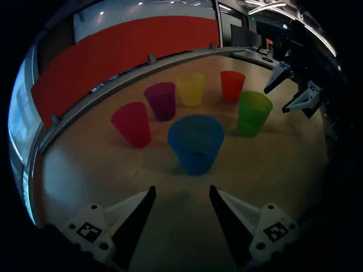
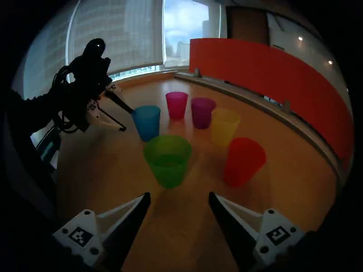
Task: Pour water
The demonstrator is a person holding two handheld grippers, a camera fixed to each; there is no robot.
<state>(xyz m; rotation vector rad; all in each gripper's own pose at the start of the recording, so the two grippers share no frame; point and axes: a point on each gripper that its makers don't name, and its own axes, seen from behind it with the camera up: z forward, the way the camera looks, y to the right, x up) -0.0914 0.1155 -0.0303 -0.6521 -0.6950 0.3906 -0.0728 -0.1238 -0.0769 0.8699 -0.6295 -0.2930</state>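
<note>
Several plastic cups stand upright on a wooden table (image 1: 277,177). In the left gripper view the blue cup (image 1: 196,143) is nearest, just beyond my open left gripper (image 1: 181,196), which holds nothing. Around it stand the pink cup (image 1: 132,123), purple cup (image 1: 161,99), yellow cup (image 1: 191,89), red cup (image 1: 232,84) and green cup (image 1: 252,112). The right gripper (image 1: 296,89) hovers beyond the green cup. In the right gripper view the green cup (image 2: 168,159) sits just ahead of my open, empty right gripper (image 2: 179,199), with the red cup (image 2: 243,160) to its right. The left gripper (image 2: 115,111) is beside the blue cup (image 2: 147,121).
A red partition panel (image 1: 127,50) on a grey rail runs along the table's far edge. Large windows (image 2: 136,36) lie behind the other side. A person's dark sleeve (image 2: 27,118) holds the left gripper. Bare tabletop lies between each gripper and its nearest cup.
</note>
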